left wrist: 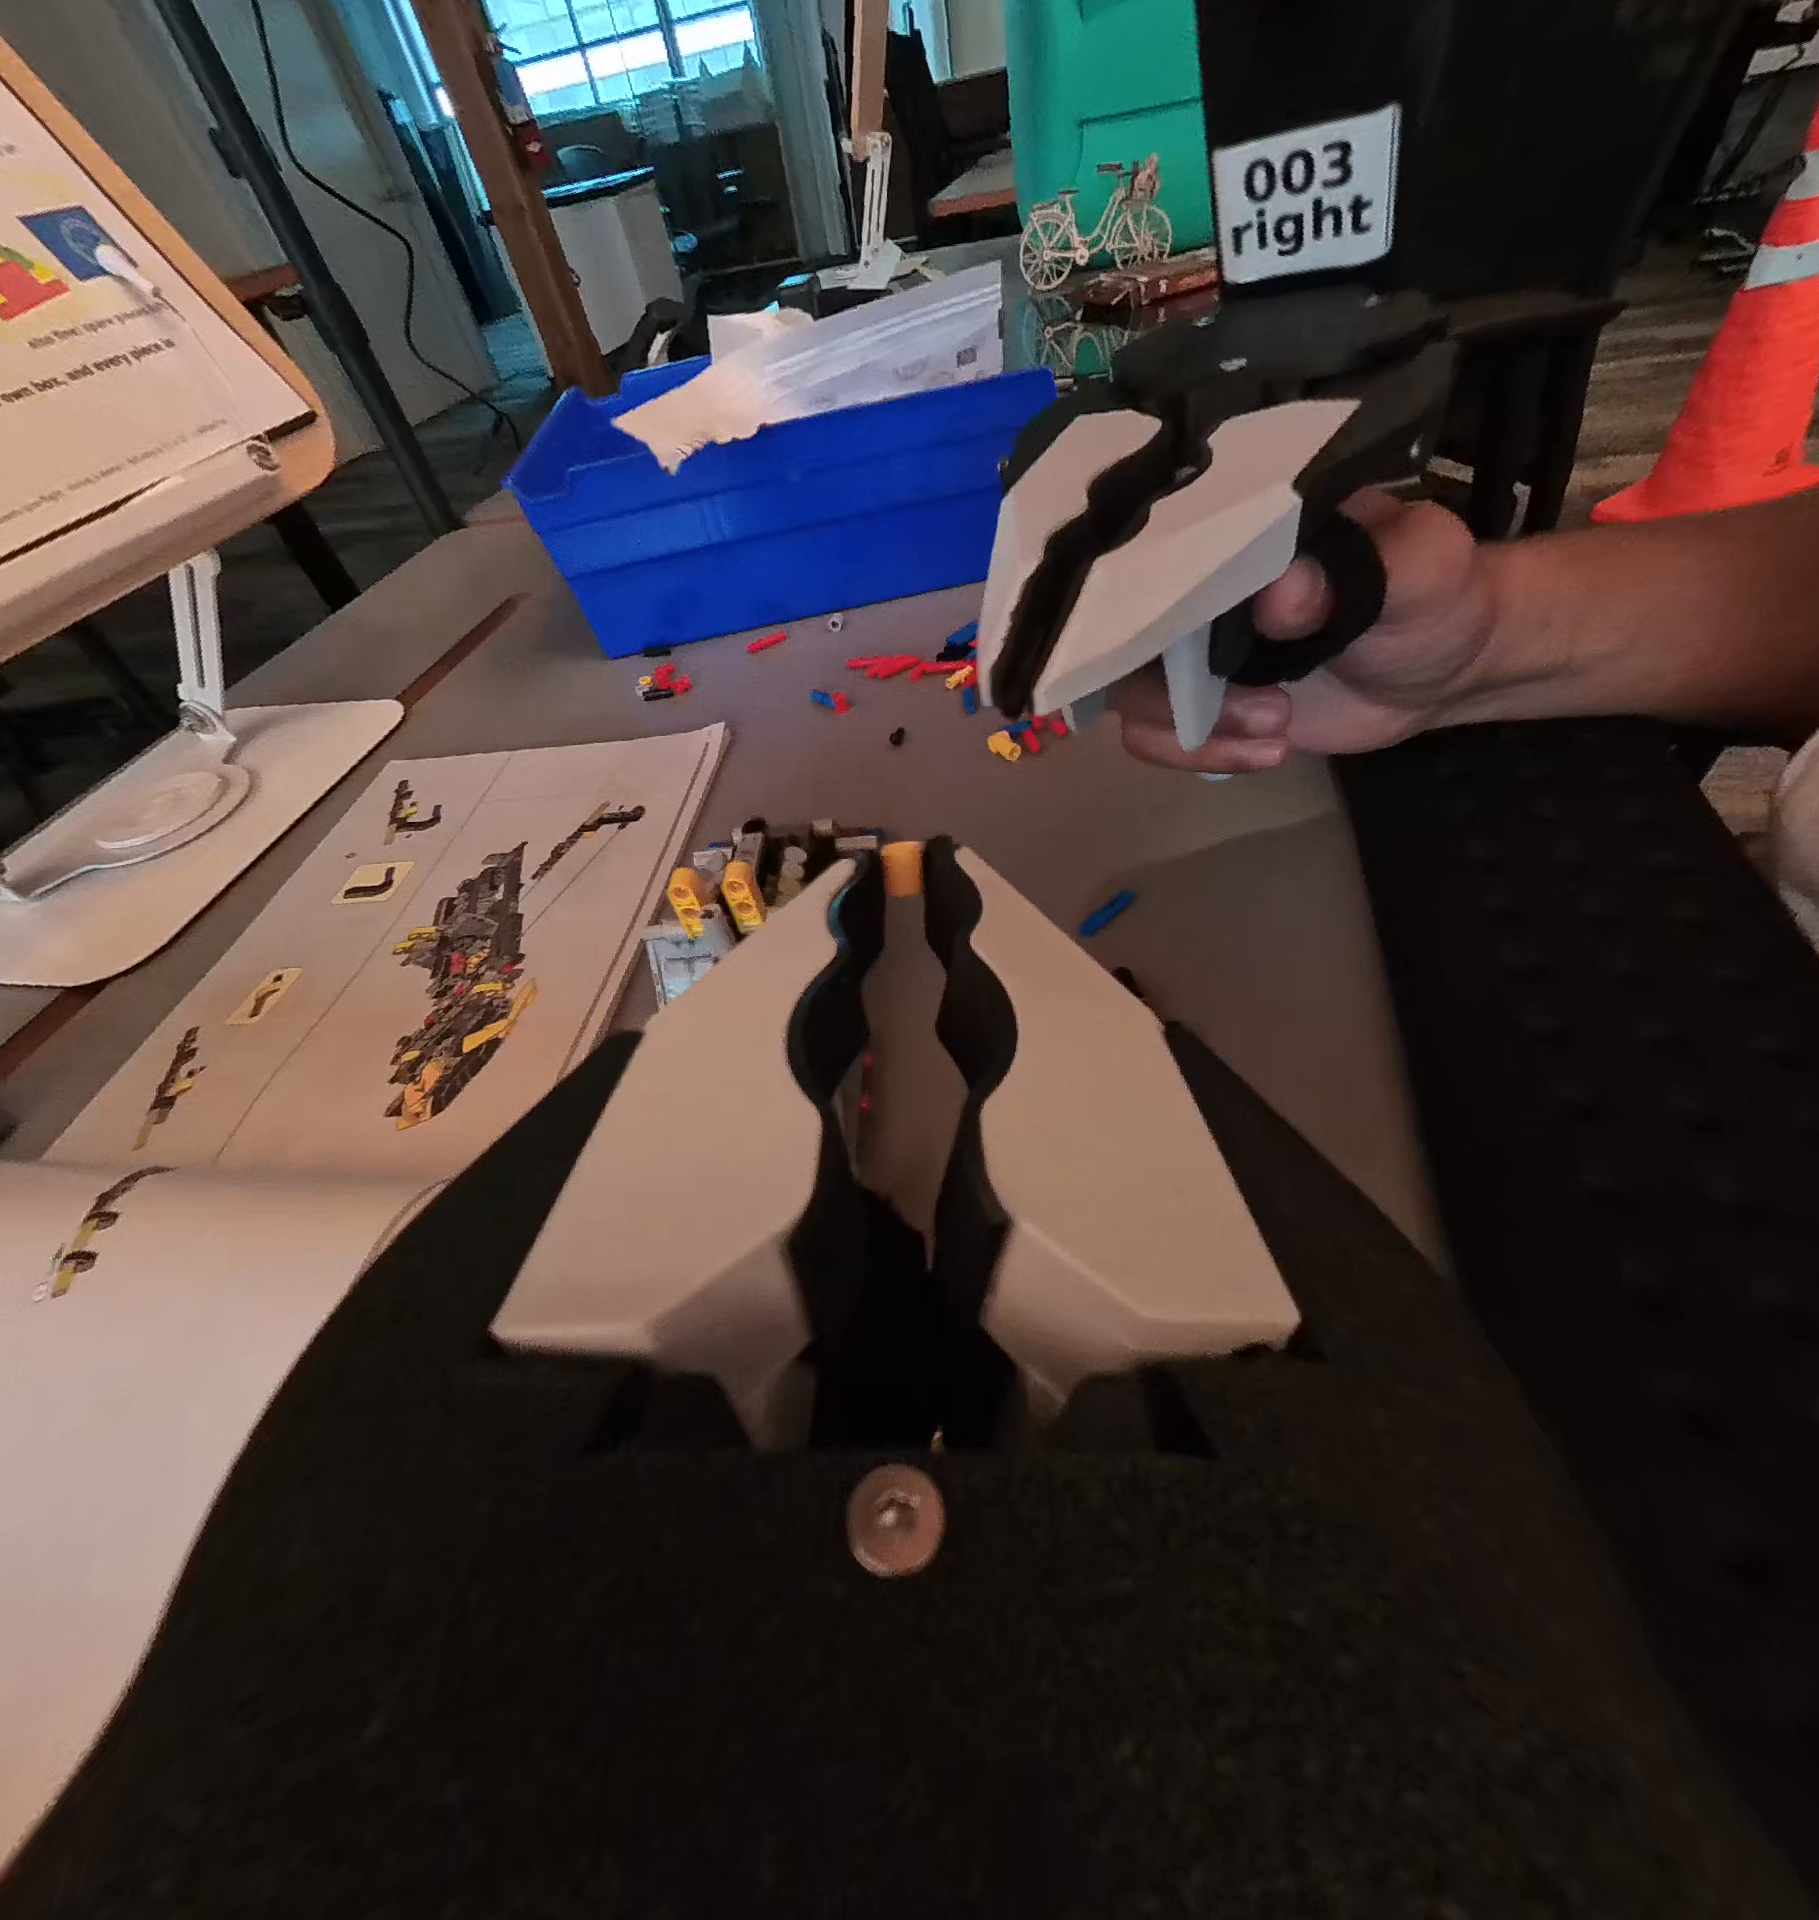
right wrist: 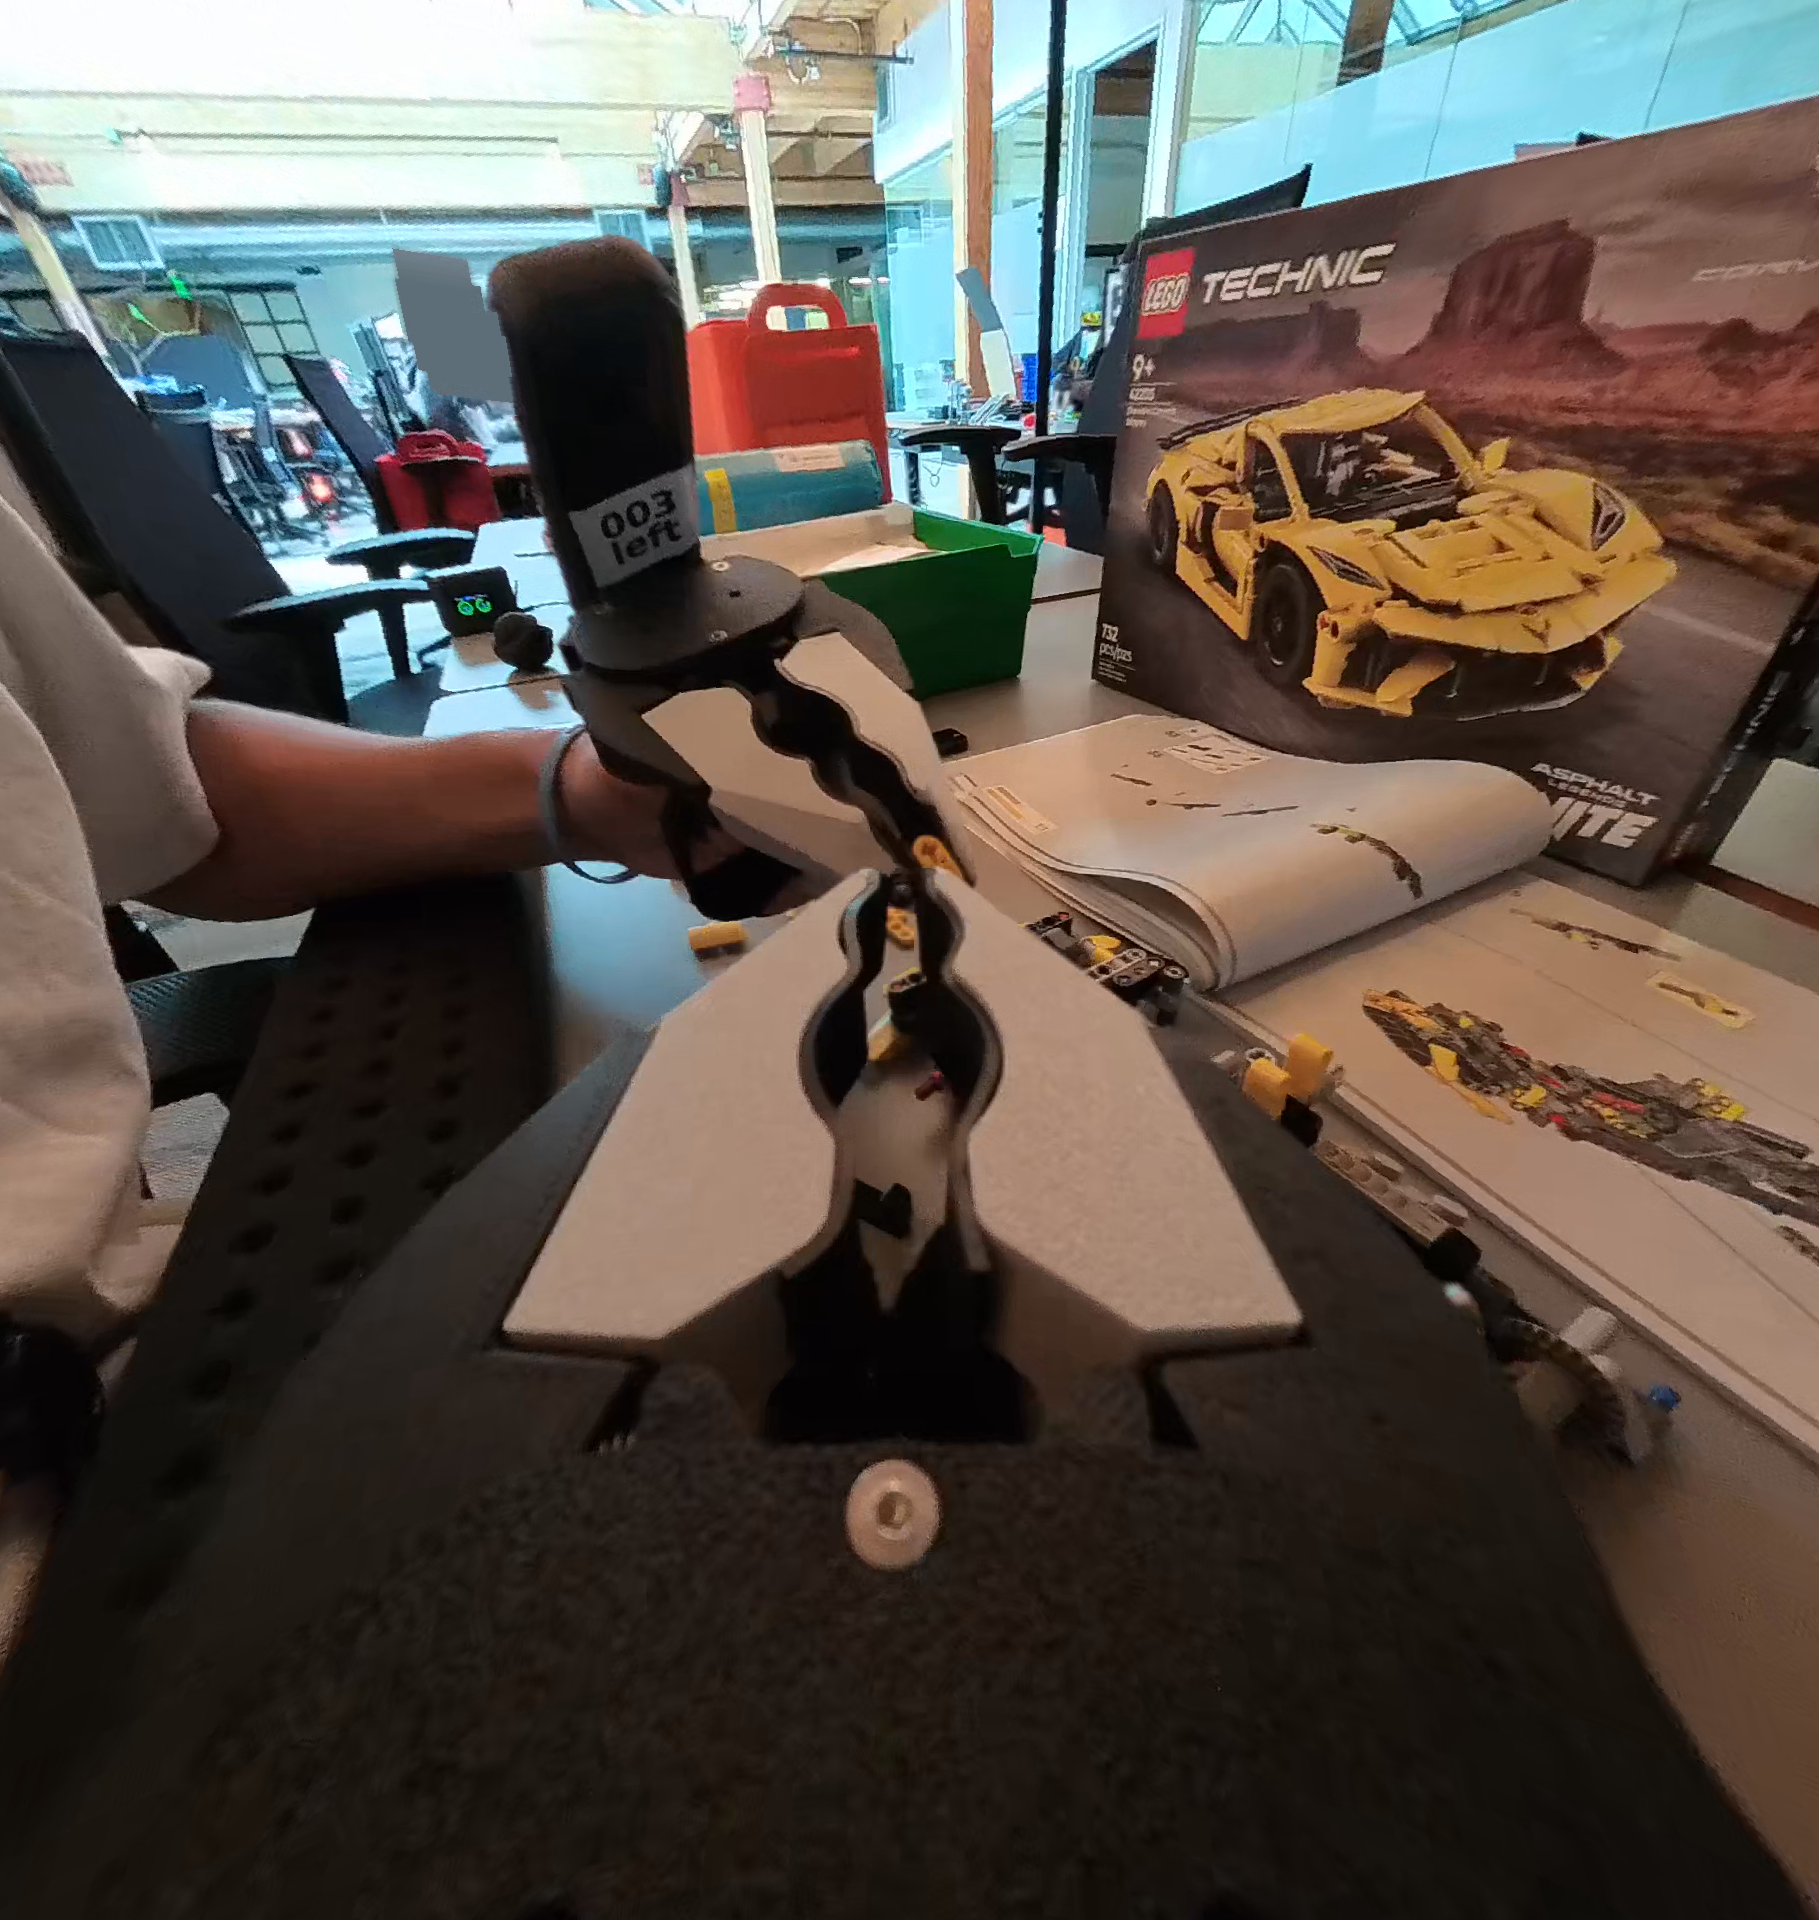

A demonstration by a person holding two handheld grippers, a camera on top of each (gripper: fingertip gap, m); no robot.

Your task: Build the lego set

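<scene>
Your left gripper (left wrist: 903, 868) pinches a small yellow piece (left wrist: 901, 869) at the very tips, jaws pressed onto it; the piece stands roughly upright between them, poking just past the tips. Your right gripper (right wrist: 900, 888) has its jaws nearly pressed together with only a thin gap, and I cannot tell whether anything sits between the tips. From the right wrist view, the left gripper's tips with that yellow piece (right wrist: 934, 854) hang just beyond and slightly above the right tips, so the two grippers point nearly nose to nose. Beyond the left tips, a little to their left, the partly built assembly (left wrist: 770, 873) lies on the table (left wrist: 1227, 997), just beside the open instruction booklet (left wrist: 448, 935). Loose red and blue pins (left wrist: 905, 670) lie farther off, before the blue bin (left wrist: 780, 520). I judge the left nearer the assembly, so the piece likely travels forward and down
</scene>
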